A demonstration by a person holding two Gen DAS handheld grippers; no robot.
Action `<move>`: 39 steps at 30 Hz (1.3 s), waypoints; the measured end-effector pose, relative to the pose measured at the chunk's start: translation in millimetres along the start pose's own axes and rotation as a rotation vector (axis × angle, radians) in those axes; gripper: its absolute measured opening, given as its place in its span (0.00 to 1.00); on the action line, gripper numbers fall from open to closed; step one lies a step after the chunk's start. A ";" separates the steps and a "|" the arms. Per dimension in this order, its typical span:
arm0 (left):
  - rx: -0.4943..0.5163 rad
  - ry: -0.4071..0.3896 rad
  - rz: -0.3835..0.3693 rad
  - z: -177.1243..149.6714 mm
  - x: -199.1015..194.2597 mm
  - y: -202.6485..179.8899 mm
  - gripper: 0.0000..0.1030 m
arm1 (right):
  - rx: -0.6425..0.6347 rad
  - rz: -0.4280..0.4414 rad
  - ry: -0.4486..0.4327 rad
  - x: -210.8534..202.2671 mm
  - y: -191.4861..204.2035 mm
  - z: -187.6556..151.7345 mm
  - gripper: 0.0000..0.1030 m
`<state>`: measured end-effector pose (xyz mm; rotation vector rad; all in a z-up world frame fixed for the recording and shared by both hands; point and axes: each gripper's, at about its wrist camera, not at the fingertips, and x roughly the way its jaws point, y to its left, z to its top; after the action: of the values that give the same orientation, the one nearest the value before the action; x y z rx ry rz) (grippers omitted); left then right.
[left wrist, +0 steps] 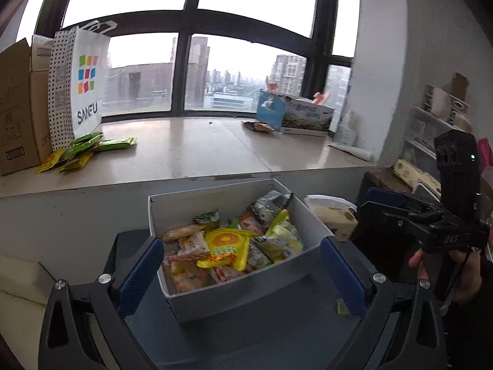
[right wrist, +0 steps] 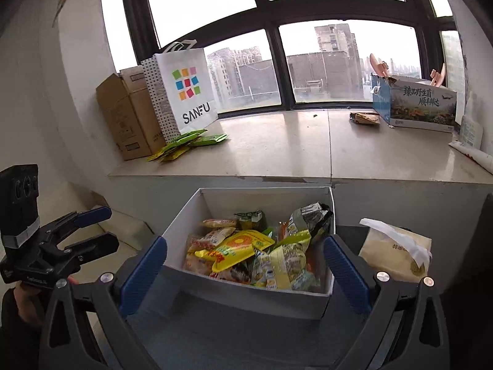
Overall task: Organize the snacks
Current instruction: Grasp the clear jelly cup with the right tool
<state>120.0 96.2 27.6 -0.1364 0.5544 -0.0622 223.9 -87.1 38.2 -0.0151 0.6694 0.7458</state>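
white box (left wrist: 246, 293) of mixed snack packets (left wrist: 226, 246), ahead of and between the spread fingers of left tongs (left wrist: 243, 273); nothing gripped. right tongs (right wrist: 245, 273), fingers likewise apart, box just ahead. green and yellow packets (right wrist: 188, 143) far ahead-left on sill (right wrist: 277, 148), beside sanfu bag (right wrist: 185, 92).

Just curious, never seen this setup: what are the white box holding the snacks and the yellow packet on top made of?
White box: likely matte cardboard, with thin flat walls and folded corners. Yellow packet: apparently glossy plastic film, crinkled and catching light.
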 end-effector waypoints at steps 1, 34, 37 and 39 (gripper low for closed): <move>0.012 -0.006 0.009 -7.3 -10.0 -7.3 1.00 | -0.014 -0.001 -0.002 -11.5 2.6 -9.8 1.00; 0.020 0.196 -0.043 -144.9 -53.9 -65.8 1.00 | 0.116 -0.254 0.245 2.9 -54.6 -179.8 1.00; 0.021 0.202 -0.049 -147.4 -54.4 -64.1 1.00 | 0.116 -0.273 0.283 26.1 -62.6 -182.4 1.00; 0.023 0.207 -0.042 -148.7 -54.2 -62.9 1.00 | 0.140 -0.271 0.295 35.6 -68.7 -183.7 1.00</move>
<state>-6.0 22.5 -60.2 -0.1203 0.7575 -0.1242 184.1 -160.6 -142.8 -0.0869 0.9780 0.4374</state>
